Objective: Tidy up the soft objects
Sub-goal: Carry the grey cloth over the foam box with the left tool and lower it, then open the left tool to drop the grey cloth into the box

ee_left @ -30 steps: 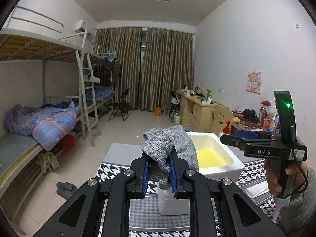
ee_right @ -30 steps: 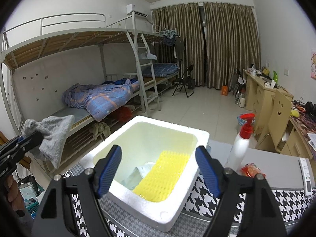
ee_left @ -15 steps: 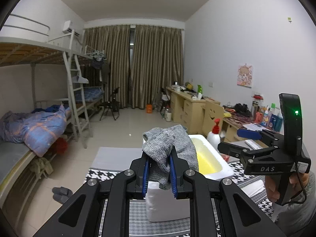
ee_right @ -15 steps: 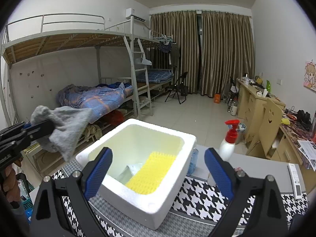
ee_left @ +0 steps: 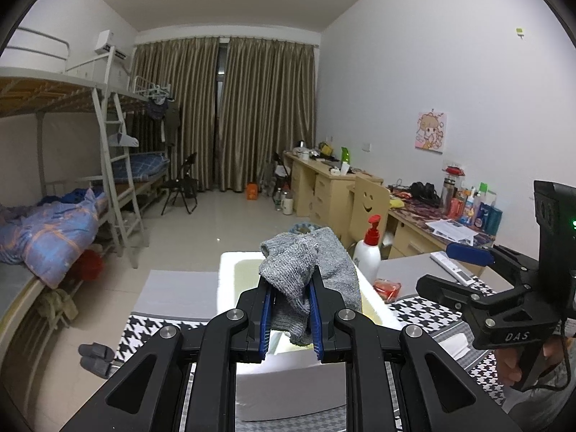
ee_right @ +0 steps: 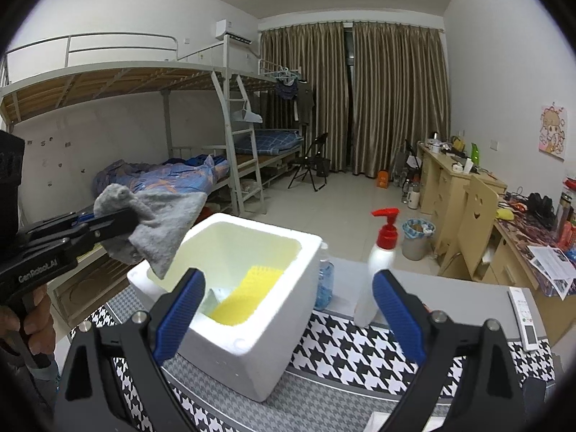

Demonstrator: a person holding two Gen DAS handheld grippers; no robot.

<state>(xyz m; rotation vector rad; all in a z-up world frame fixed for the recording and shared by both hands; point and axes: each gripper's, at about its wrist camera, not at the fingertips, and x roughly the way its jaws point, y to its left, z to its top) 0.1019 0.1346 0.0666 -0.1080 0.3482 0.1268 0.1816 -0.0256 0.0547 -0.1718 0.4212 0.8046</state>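
Observation:
My left gripper (ee_left: 289, 288) is shut on a grey knitted cloth (ee_left: 306, 262), which bunches above the blue pads. In the right wrist view the grey cloth (ee_right: 162, 223) hangs from the left gripper (ee_right: 118, 221) over the left corner of a white foam box (ee_right: 252, 223). The foam box (ee_left: 230, 277) stands on a houndstooth table cloth (ee_right: 342, 345). Inside lie a yellow sponge (ee_right: 248, 295) and a pale item I cannot make out. My right gripper (ee_right: 288, 280) stands open and holds nothing, just in front of the box; the right gripper (ee_left: 446, 270) also shows at the right of the left wrist view.
A white pump bottle (ee_right: 378, 262) with a red top and a small blue bottle (ee_right: 324, 284) stand right of the box. A red packet (ee_left: 387, 286) and a remote (ee_right: 523, 316) lie further right. Bunk beds line the left wall, desks the right.
The left gripper has carried the grey cloth to the right, up to the box's left corner. The right gripper's jaws have spread wider and it has drawn back from the box.

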